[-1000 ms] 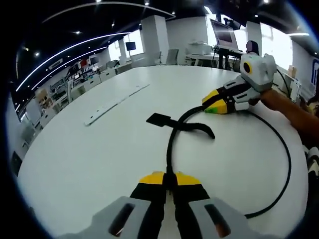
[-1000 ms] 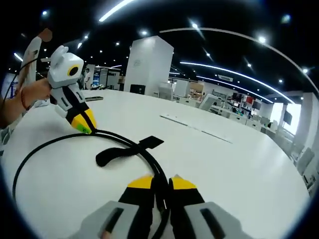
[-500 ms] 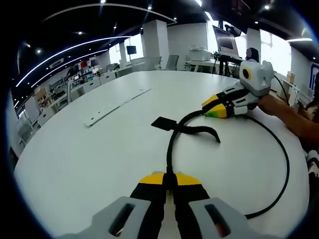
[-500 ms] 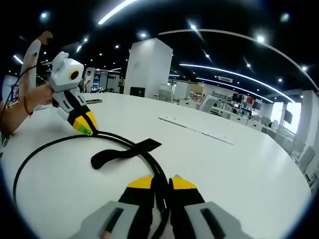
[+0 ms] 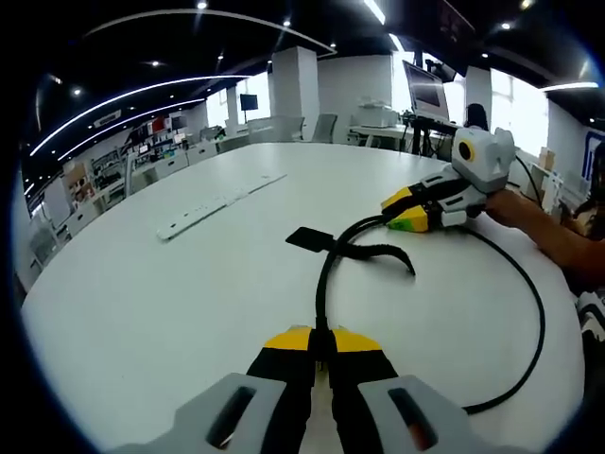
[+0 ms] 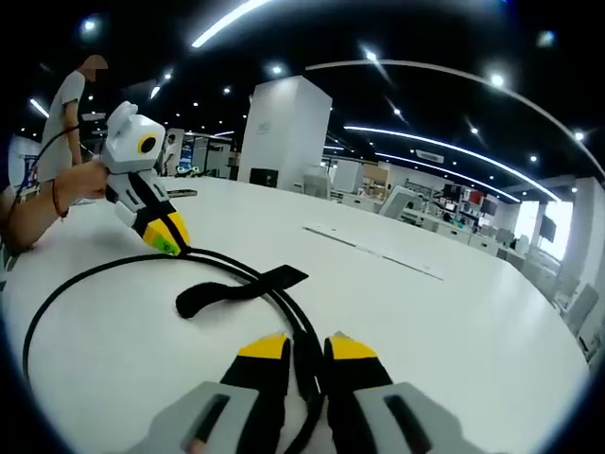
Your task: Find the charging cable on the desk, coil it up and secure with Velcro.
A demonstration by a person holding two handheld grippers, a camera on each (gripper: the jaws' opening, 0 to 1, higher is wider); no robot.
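I am pinching the black charging cable [image 5: 324,284] between the jaws of my left gripper [image 5: 319,339] at the bottom centre of the left gripper view, clenched on it so this end cannot slide. My right gripper [image 6: 307,345] is likewise clamped on the cable, low in the right gripper view, so the two grips are holding one wide loop lying on the white desk [image 5: 170,293]. The Velcro strap [image 5: 354,248] is trailing loose across the cable at mid-frame, one flat tab resting on the desk, not yet wrapped. A pale flat strip [image 5: 219,199] is lying well apart, upper left. Judging by this, coiling is barely begun.
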